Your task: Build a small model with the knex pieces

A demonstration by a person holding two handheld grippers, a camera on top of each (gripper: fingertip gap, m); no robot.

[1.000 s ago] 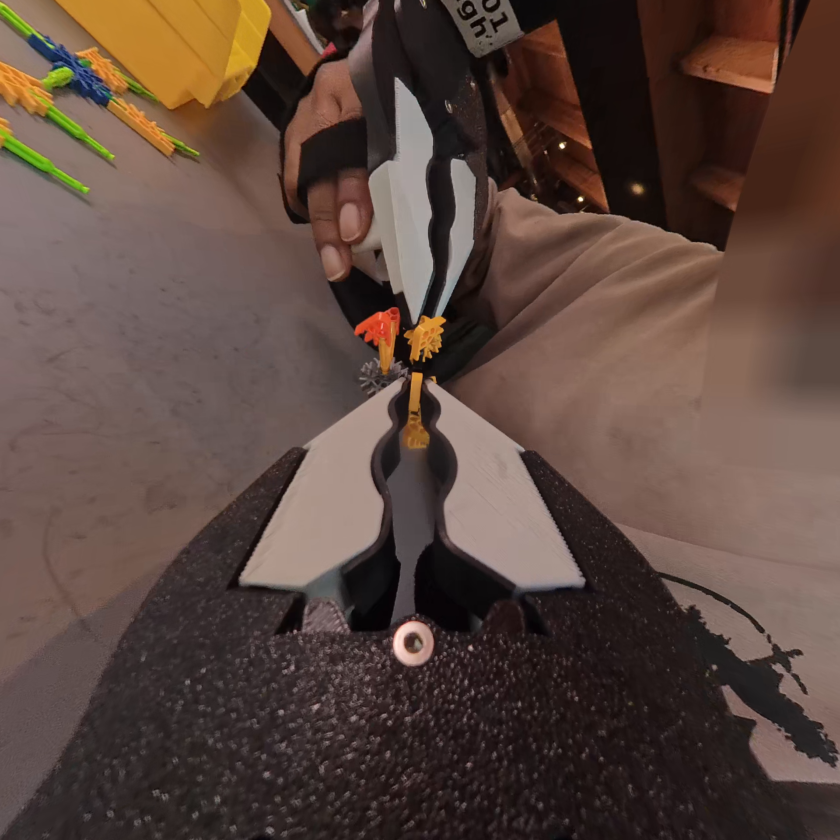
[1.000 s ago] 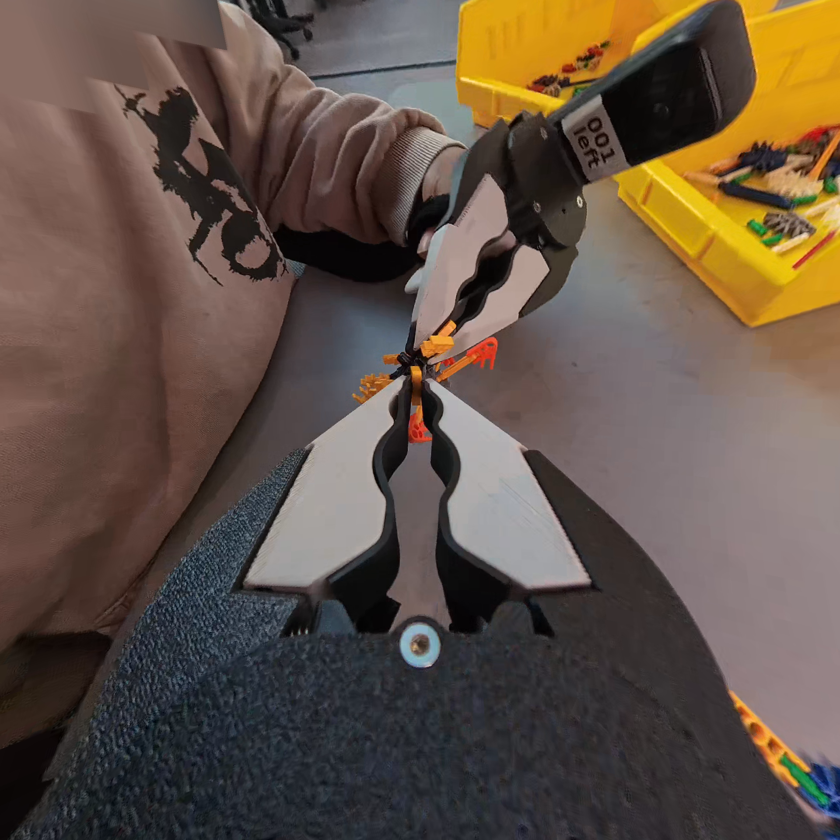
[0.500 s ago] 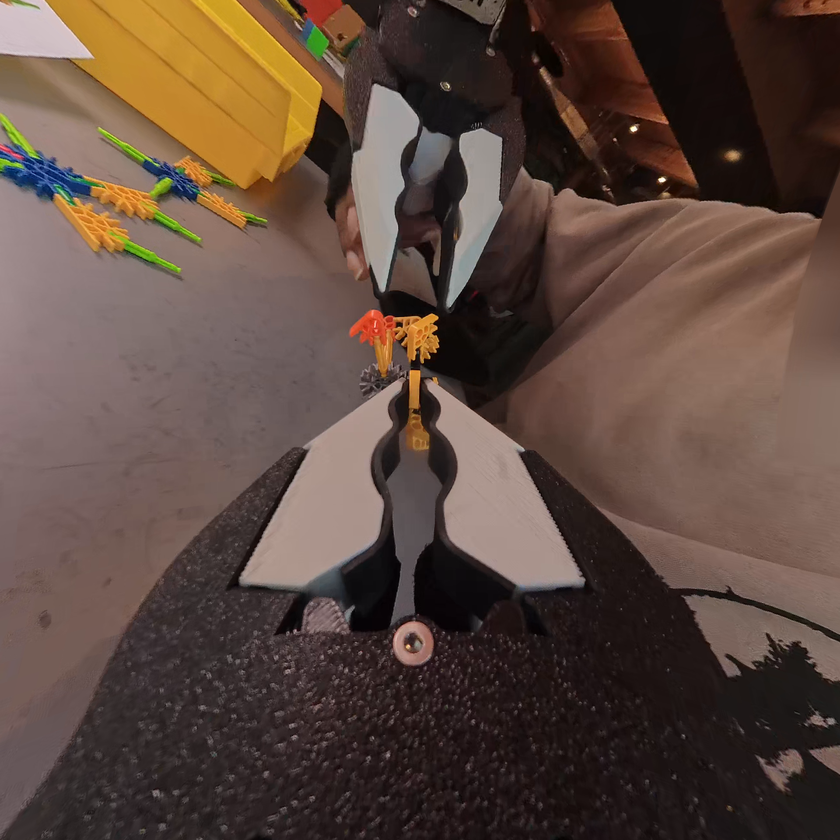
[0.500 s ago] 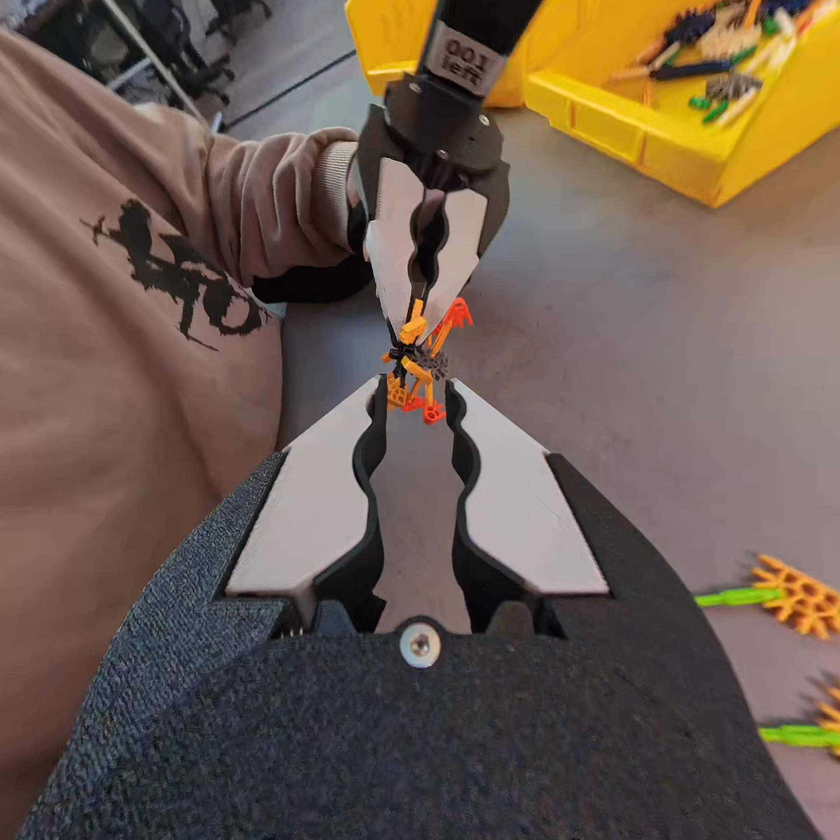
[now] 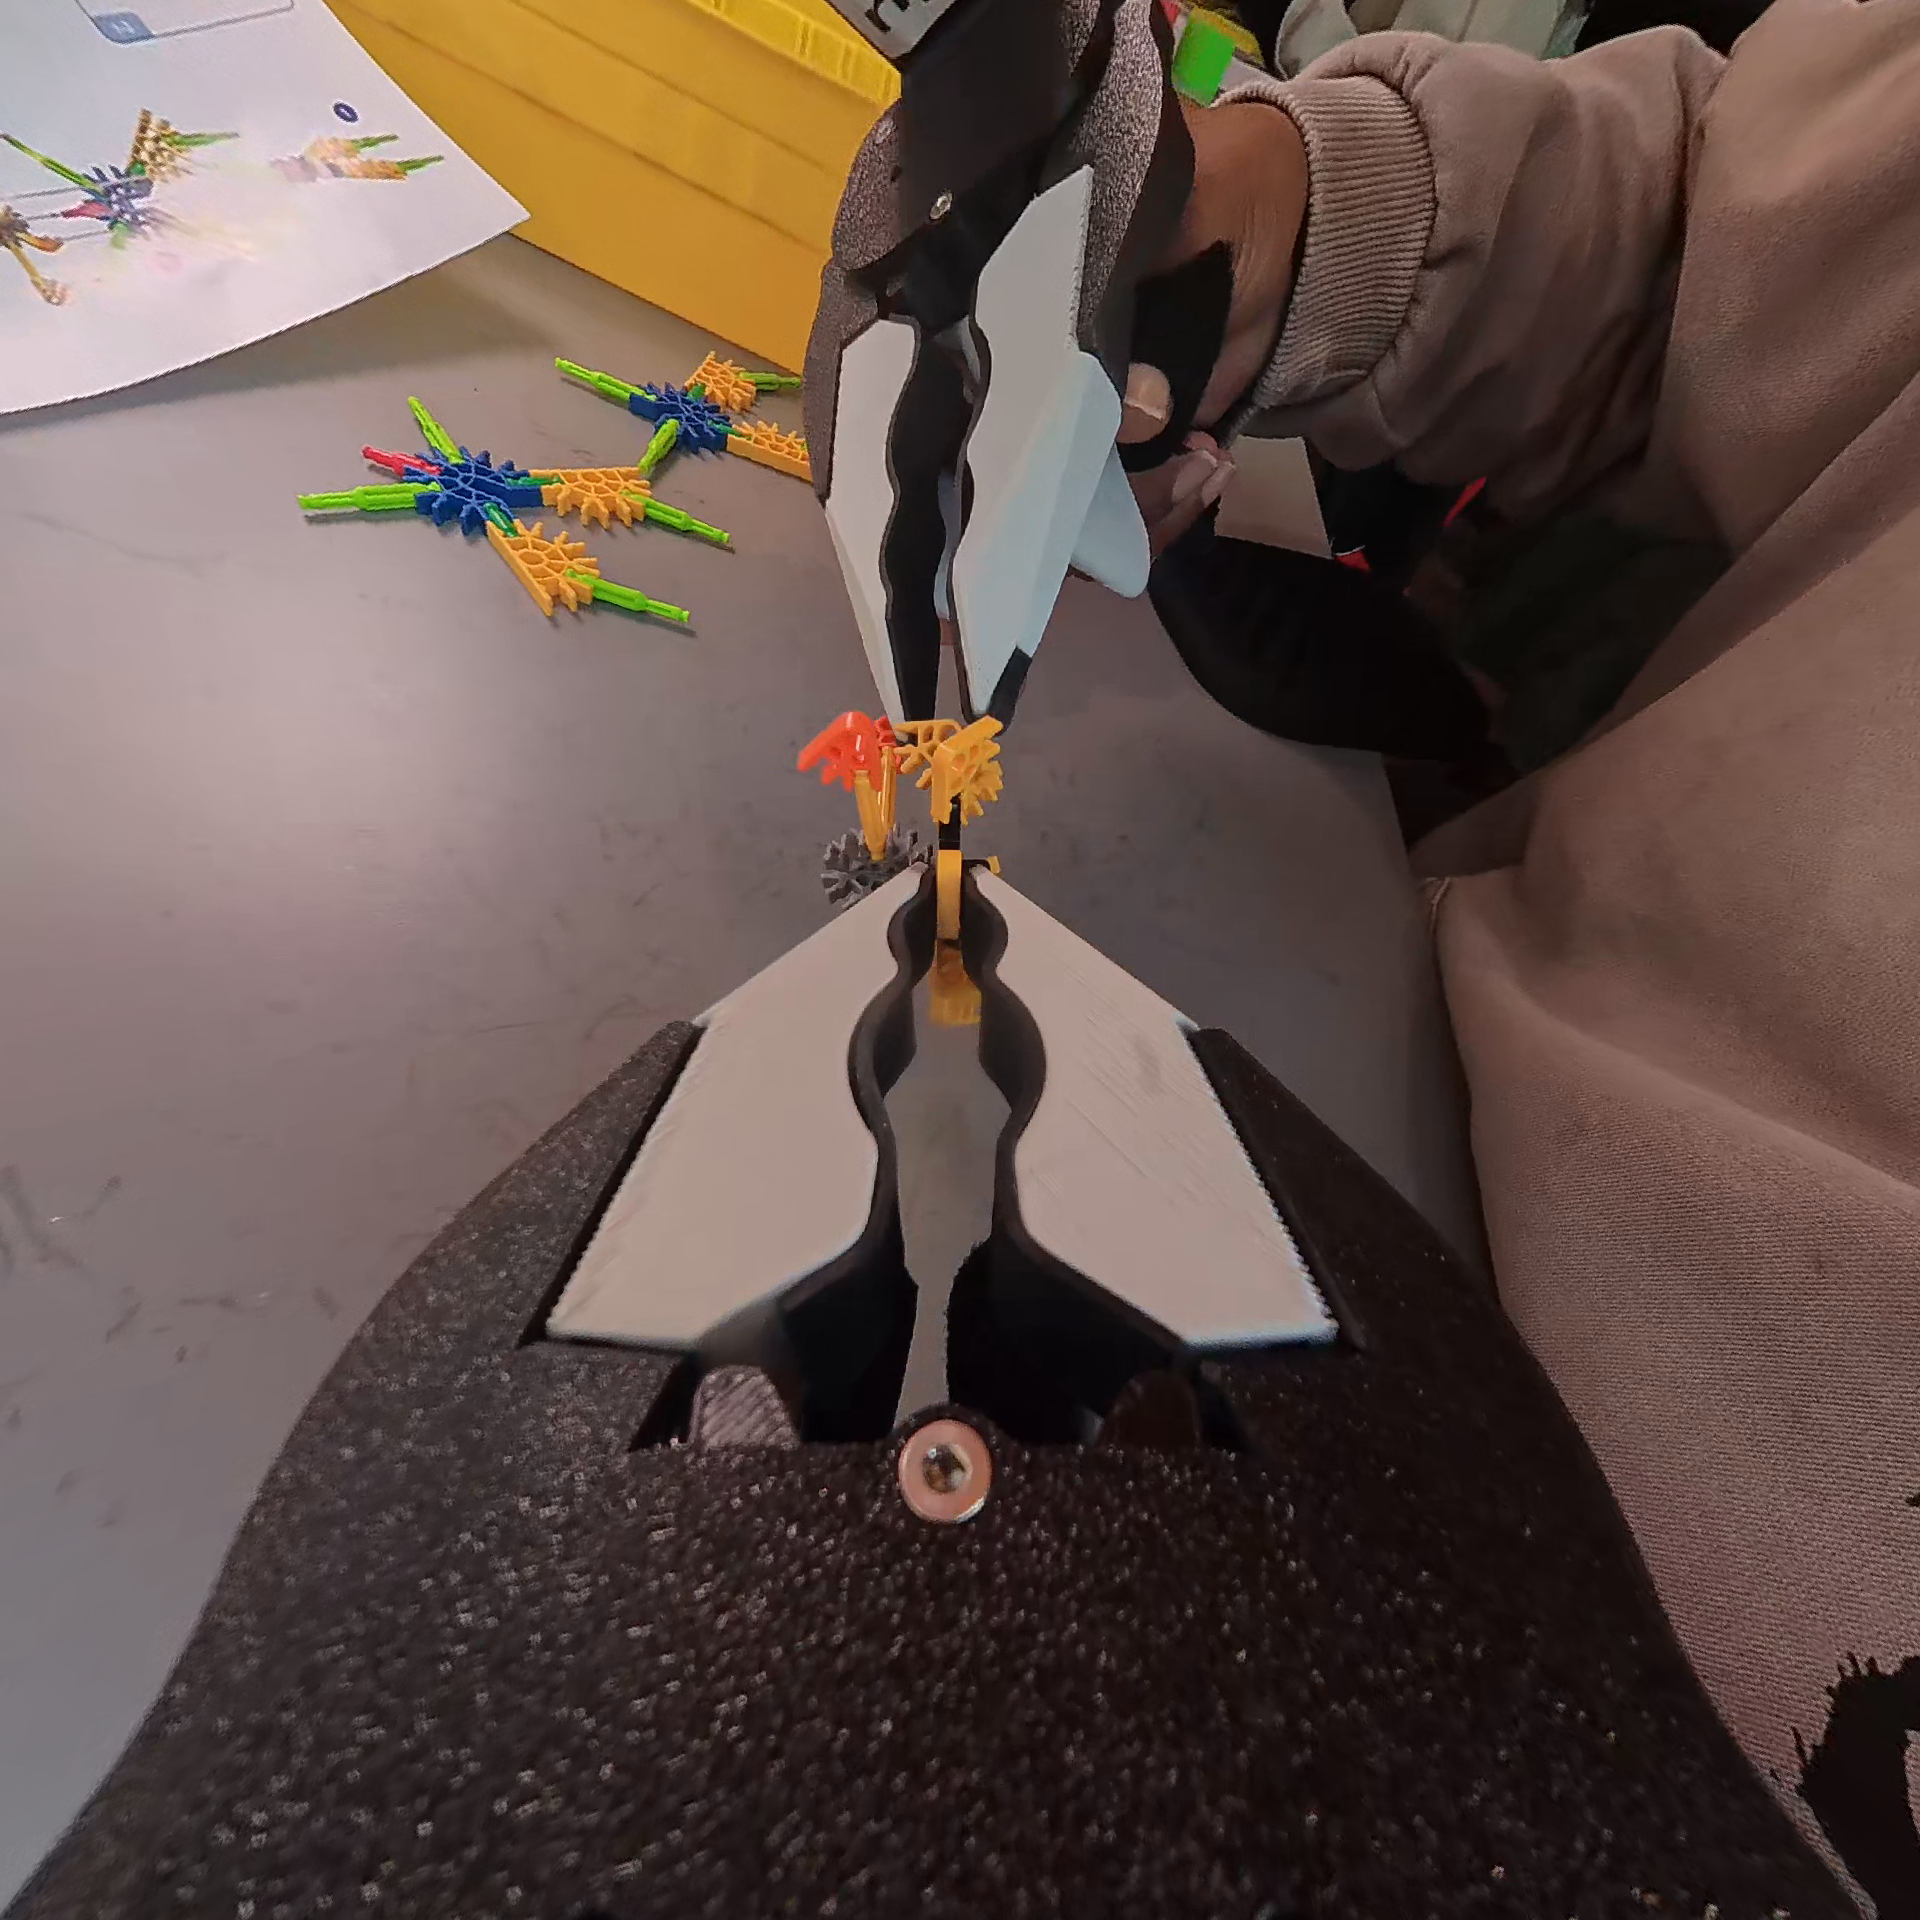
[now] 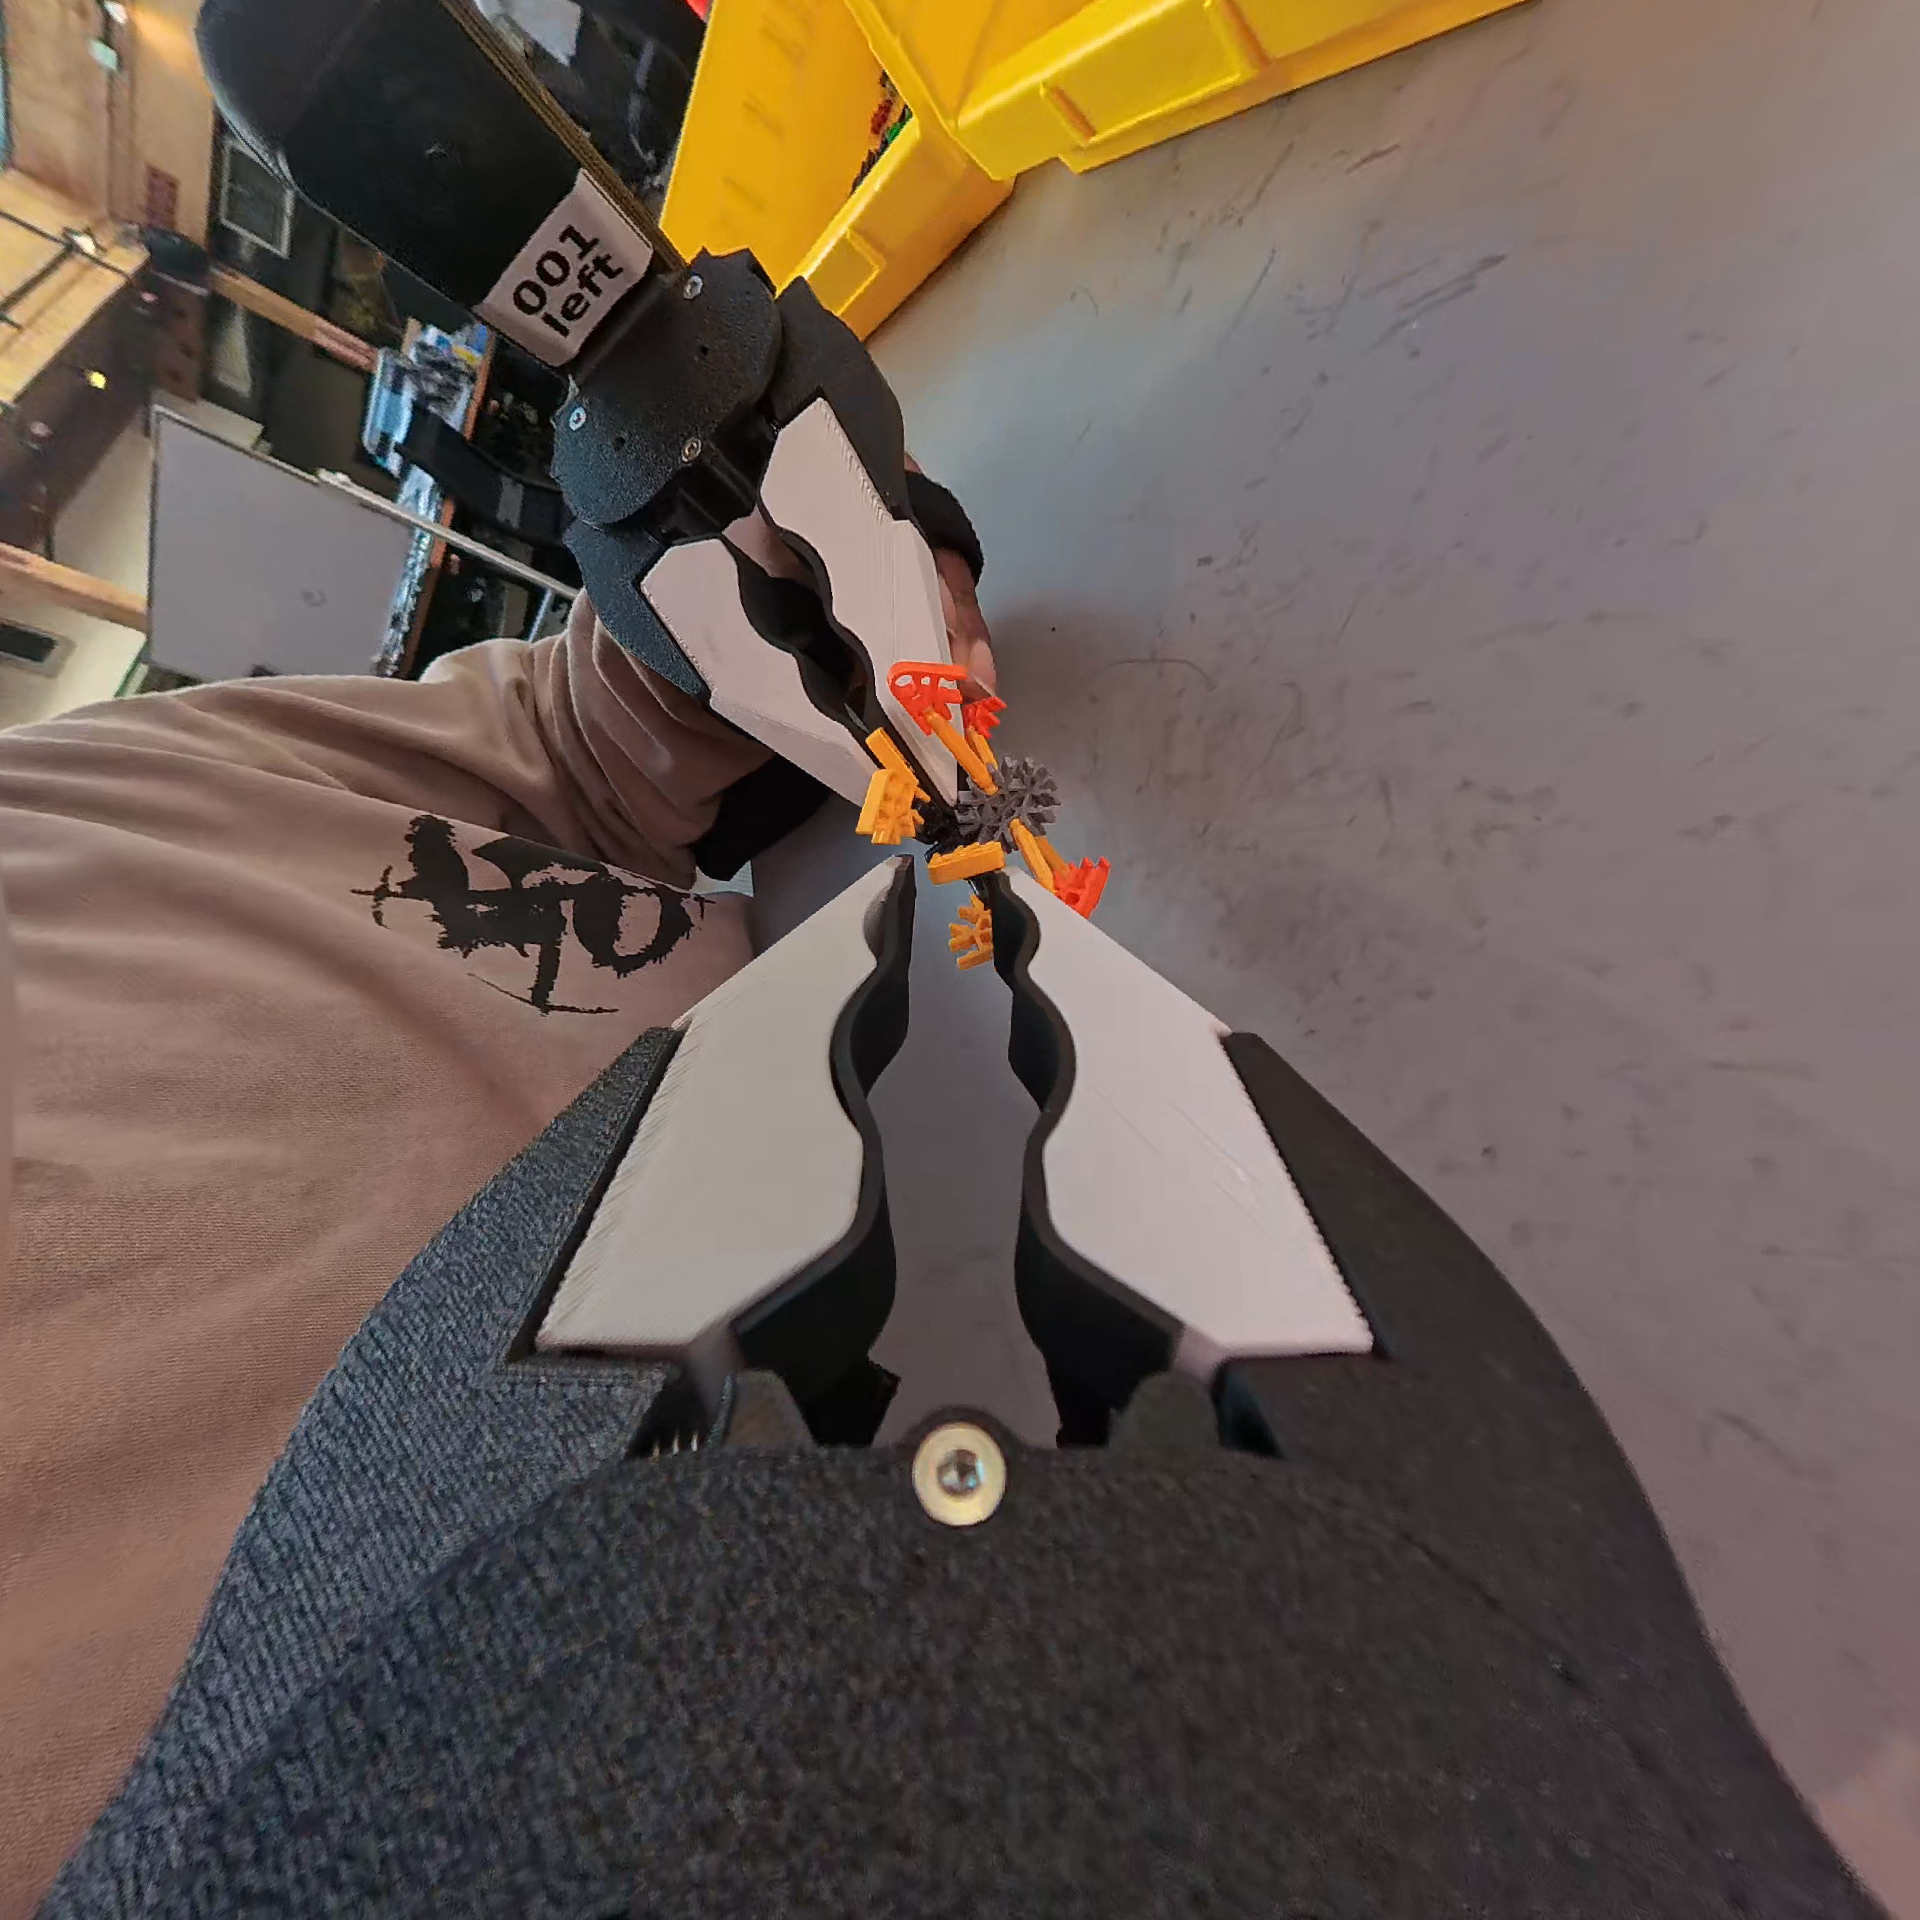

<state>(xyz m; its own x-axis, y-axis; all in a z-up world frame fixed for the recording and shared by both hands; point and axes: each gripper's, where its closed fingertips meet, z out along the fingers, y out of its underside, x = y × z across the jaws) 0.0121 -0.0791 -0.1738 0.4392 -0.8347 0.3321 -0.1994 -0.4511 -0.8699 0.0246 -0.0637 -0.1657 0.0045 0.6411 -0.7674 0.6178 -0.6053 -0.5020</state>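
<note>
A small construction-toy assembly [image 5: 951, 769] of yellow and orange connectors, short rods and a grey snowflake connector [image 6: 1006, 802] is held above the grey table [image 5: 312, 831]. My left gripper [image 5: 945, 878] is shut on one of its yellow rods; it also shows in the right wrist view [image 6: 920, 790], coming in from the upper left. My right gripper [image 6: 951, 883] meets it from the opposite side. Its jaws stand a small gap apart around a yellow connector [image 6: 971, 930], not clamped on it. In the left wrist view the right gripper [image 5: 940, 717] comes down from above.
Yellow bins [image 5: 665, 135] [image 6: 1039, 114] stand at the table's far side. A printed instruction sheet [image 5: 208, 208] lies at the far left. Two flat blue, yellow and green builds [image 5: 488, 488] [image 5: 686, 410] lie beside it. The person's beige sweater [image 5: 1662, 935] fills the right. My two grippers' fingertips are within a few centimetres of each other.
My right gripper, shut on the assembly a second ago, let go and opened wide, and now stands narrower around the yellow connector. My left gripper kept its hold. Both grippers turned.
</note>
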